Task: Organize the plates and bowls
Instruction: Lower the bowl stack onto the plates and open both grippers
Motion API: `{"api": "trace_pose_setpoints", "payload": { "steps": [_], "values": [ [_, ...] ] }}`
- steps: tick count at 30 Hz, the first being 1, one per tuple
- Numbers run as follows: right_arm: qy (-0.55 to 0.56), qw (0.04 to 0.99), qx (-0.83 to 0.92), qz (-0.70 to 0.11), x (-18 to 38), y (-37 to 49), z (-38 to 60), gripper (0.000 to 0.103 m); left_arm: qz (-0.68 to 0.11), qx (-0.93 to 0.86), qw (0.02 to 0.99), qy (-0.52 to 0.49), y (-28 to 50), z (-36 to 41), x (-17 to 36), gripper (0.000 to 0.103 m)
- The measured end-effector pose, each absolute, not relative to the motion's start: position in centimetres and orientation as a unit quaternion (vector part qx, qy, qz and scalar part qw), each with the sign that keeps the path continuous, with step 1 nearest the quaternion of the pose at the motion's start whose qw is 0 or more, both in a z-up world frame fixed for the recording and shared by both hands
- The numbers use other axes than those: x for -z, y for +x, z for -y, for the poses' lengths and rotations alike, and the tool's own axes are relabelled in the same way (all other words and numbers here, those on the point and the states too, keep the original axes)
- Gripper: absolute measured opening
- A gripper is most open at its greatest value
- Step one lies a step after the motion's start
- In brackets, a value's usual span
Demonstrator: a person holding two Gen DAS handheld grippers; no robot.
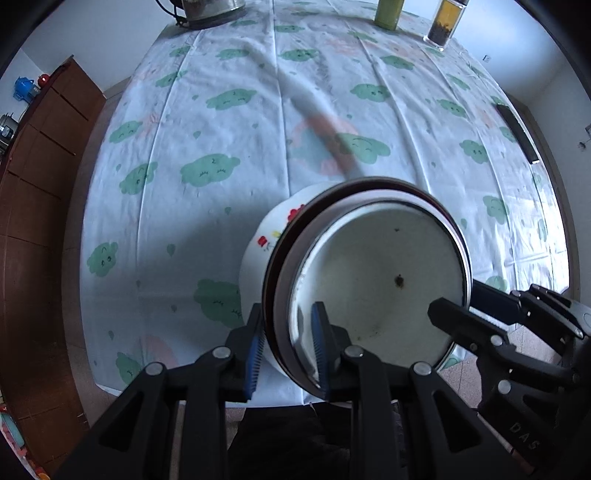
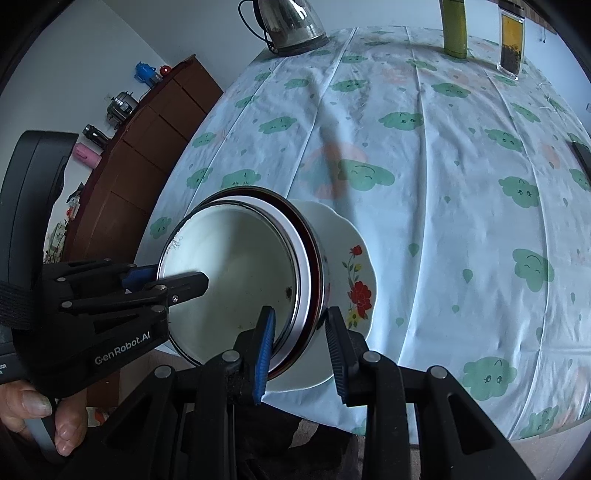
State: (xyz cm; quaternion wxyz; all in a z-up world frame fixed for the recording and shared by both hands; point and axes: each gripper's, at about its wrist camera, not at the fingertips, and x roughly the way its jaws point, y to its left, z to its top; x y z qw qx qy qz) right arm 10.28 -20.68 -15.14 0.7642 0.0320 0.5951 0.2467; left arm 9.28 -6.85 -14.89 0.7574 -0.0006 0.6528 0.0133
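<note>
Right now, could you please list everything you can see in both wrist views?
bowl: one, white inside with a dark rim band, near table edge, clamped on both sides.
plate: one, white with red flowers, directly under the bowl.
tablecloth: one, pale with green clouds, covering the table.
kettle: one, steel, far edge.
green bottle: one, far edge.
jar: one, clear, yellow and dark contents, far edge.
cabinet: one, brown, left of the table, small items on top.
left gripper: black, blue pads, shut on the bowl's rim.
right gripper: likewise.
hand: one, holding the left gripper's handle.
</note>
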Motion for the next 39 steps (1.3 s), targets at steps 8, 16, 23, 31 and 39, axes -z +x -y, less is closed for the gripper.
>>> {"api": "trace_pose_setpoints", "payload": {
  "steps": [8,16,23,31,39],
  "values": [
    [0.03,0.755,-0.247,-0.607,16.2,10.4,20.4,0.031,-0.662,-0.013,0.749,-0.002,9.2,6.7,15.7,0.022],
    [0.03,0.75,-0.247,-0.613,16.7,10.5,20.0,0.031,-0.67,-0.014,0.742,-0.009,9.4,6.2,16.4,0.022],
    [0.029,0.748,-0.245,-0.616,17.1,10.8,19.9,0.031,-0.677,-0.012,0.736,-0.012,9.6,6.2,17.0,0.022],
    [0.035,0.745,-0.244,-0.62,17.6,11.2,20.0,0.031,-0.682,-0.012,0.731,-0.013,9.9,6.1,17.6,0.022],
    [0.035,0.745,-0.244,-0.619,17.5,11.3,19.9,0.031,-0.682,-0.012,0.731,-0.008,10.3,6.0,17.9,0.022]
  ]
}}
